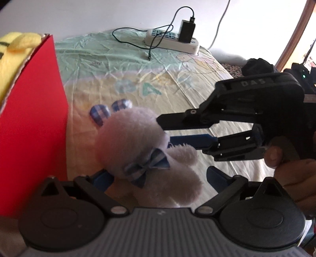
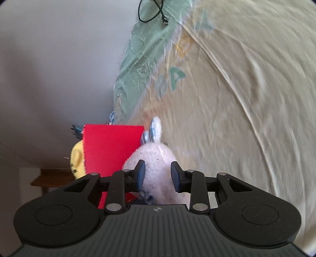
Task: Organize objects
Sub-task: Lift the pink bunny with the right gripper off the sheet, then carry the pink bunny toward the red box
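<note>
Plush fills the near ground: a fluffy white bunny (image 1: 134,146) with blue-checked ears and a checked bow at its neck, soft pile fuzzed at the edges. It sits between the spread, blue-padded fingers of the left gripper (image 1: 160,178), which stand wide apart and do not press it. The right gripper (image 1: 167,130), black and angular, reaches in from the right and clamps the bunny's head between its fingers; in its own view the blue pads (image 2: 141,174) bear on both sides of the rounded white fur. A hand (image 1: 290,168) holds that tool's grip.

Just left of the bunny stands a red cardboard box (image 1: 33,122), flat-walled with a raw corrugated rim, and a yellow plush toy (image 1: 13,59) (its shape only partly seen) bulges over the top.

Everything rests on a bed with a crinkled sheet (image 1: 122,65), pale yellow and mint green with printed letters. Farther back lies a white power strip (image 1: 171,41) with a black charger (image 1: 187,31) and a looping black cable (image 1: 138,39), against a plain white wall (image 1: 98,13).
</note>
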